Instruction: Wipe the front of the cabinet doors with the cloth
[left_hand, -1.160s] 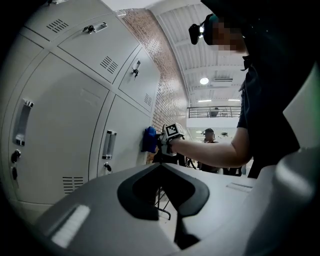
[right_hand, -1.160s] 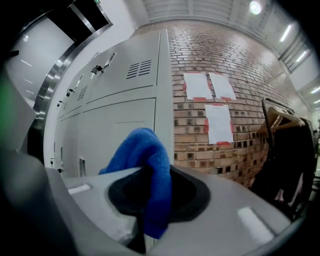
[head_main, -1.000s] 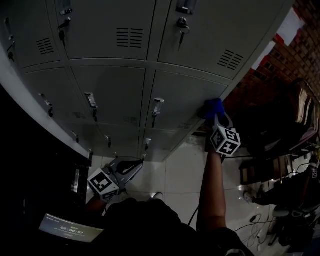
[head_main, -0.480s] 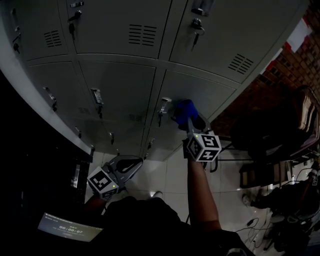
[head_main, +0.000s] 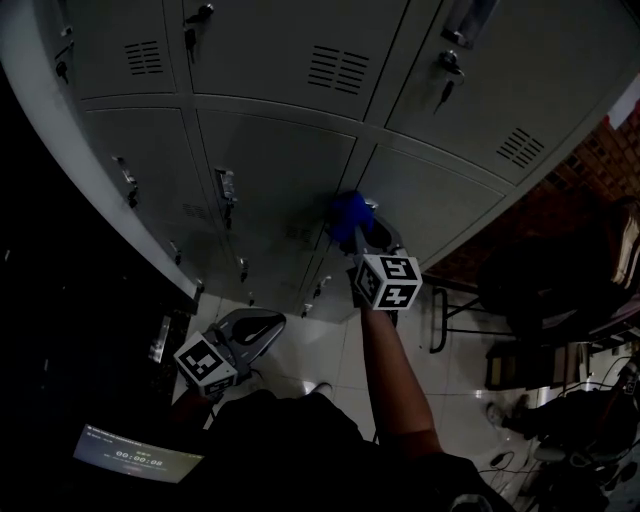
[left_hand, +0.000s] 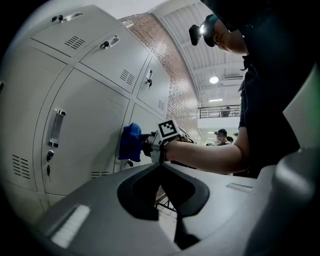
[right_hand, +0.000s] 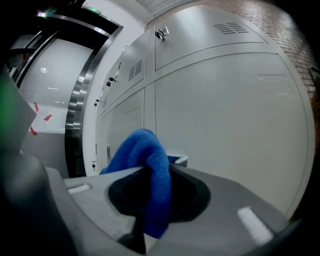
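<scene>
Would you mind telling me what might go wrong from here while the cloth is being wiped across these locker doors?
The blue cloth hangs just above a small dark key or lock on the door; a loose fold might snag there.
The right gripper pinches only one fold of the blue cloth, so hard rubbing against the door could perhaps pull it free.

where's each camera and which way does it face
Head view: on the person's head, looking steeply down the cabinet doors; left gripper, right gripper and right arm show.
Left gripper view: on that gripper, past its shut jaws toward the doors and right gripper.
Right gripper view: along jaws shut on the cloth, facing a door.
All three share the cloth.
</scene>
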